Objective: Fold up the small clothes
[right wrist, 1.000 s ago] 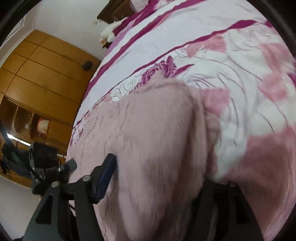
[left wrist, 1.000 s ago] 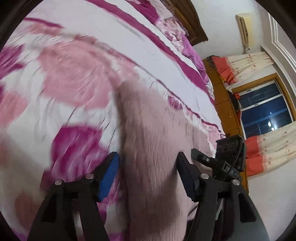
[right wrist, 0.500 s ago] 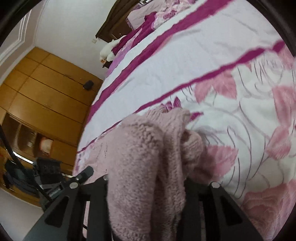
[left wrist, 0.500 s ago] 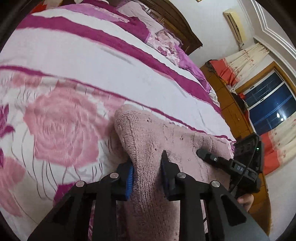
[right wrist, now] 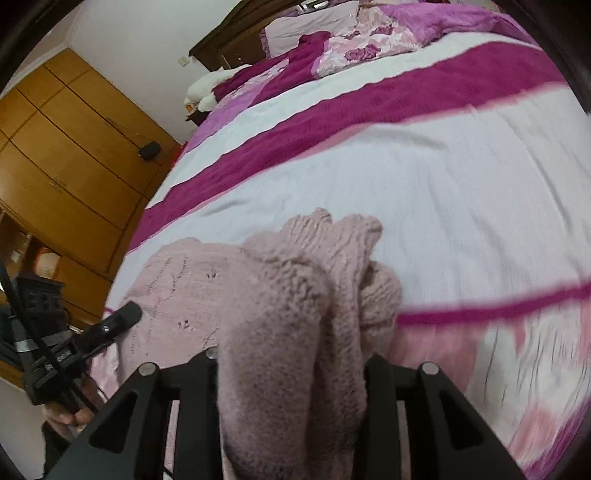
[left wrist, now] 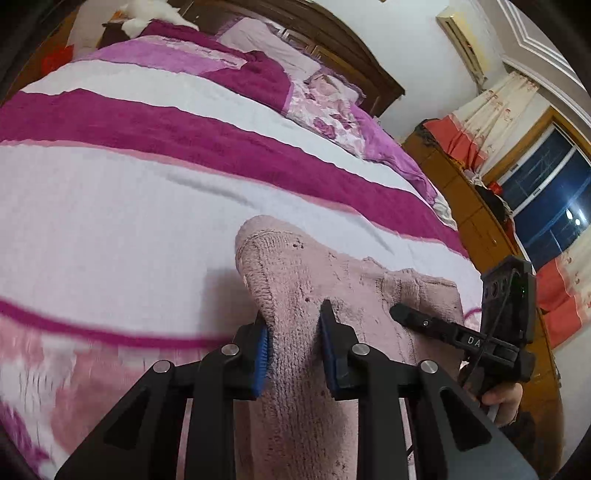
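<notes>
A bed (left wrist: 110, 229) covered by a bedspread banded in white and magenta, with pink rose prints along its near part, fills most of both views. At its far end a dark wooden headboard (left wrist: 332, 40) and pillows (left wrist: 266, 40) are seen. A wooden wardrobe (right wrist: 62, 147) stands beside the bed in the right wrist view; a dark window (left wrist: 546, 199) hung with cream and orange curtains (left wrist: 480, 125) is seen in the left wrist view, with an air conditioner (left wrist: 461, 33) mounted high on the wall.

A dusty-pink knitted garment (left wrist: 332, 288) is spread across the near part of the bedspread, between the two tools, with both of its gripped edges lifted off the bed.

One edge of the knit is clamped by the left gripper (left wrist: 293, 343), whose blue pads (left wrist: 261, 360) are pressed against a thin fold of it. A thick, bunched fold of the same garment (right wrist: 291, 314) is held by the right gripper (right wrist: 291, 373), its jaws stopped apart by the bulk of wool between them. Both pairs of jaws have just been closing, with the knit between them.

Each tool is visible from the other's camera, gripped from below by a hand (left wrist: 502, 400).
</notes>
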